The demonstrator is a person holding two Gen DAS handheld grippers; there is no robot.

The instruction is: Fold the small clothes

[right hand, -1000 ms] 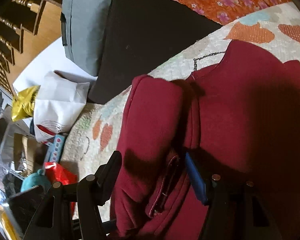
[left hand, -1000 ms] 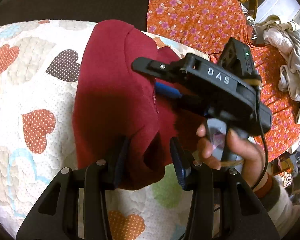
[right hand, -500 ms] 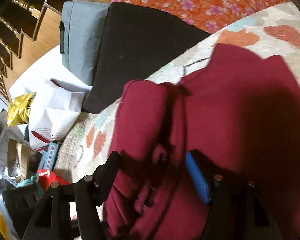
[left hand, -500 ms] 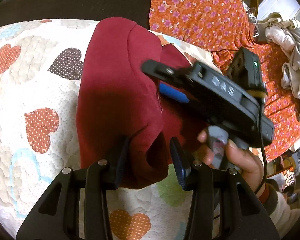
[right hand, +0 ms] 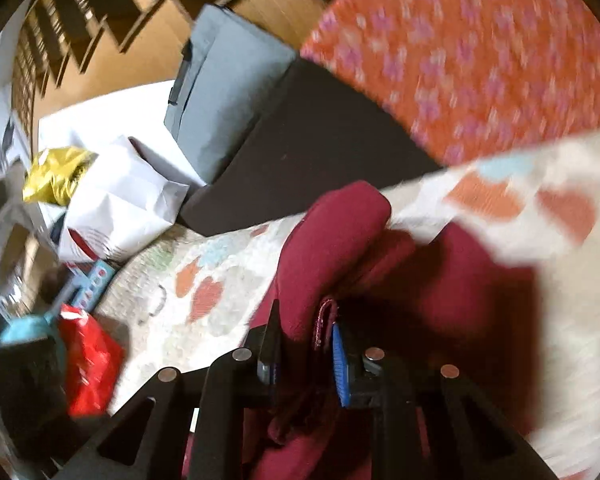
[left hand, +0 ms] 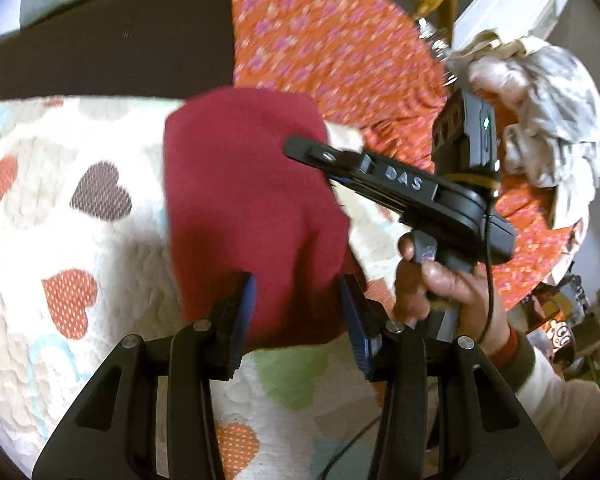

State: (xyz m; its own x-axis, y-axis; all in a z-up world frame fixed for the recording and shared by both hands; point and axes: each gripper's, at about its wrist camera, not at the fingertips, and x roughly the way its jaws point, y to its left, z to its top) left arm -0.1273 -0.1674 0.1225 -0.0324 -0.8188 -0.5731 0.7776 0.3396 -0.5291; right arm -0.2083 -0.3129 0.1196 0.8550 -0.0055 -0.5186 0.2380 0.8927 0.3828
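Observation:
A dark red garment (left hand: 248,184) lies folded on a heart-patterned quilt (left hand: 72,240). My left gripper (left hand: 298,304) has its jaws spread around the garment's near end, with cloth between the fingers, and it is not clamped. My right gripper (left hand: 320,160) shows in the left wrist view at the garment's right edge, held by a hand (left hand: 440,280). In the right wrist view the right gripper (right hand: 304,344) is shut on a bunched fold of the red garment (right hand: 332,236) and lifts it.
An orange floral sheet (left hand: 332,52) and a black cushion (left hand: 108,48) lie beyond the quilt. A pile of pale clothes (left hand: 540,100) sits at the right. A grey cushion (right hand: 224,96), white paper bag (right hand: 116,204) and red packet (right hand: 88,360) lie left of the quilt.
The right gripper closed on the garment's edge and swung it over to the left, narrowing the garment. The left gripper's jaws opened wider. Both views are blurred by motion.

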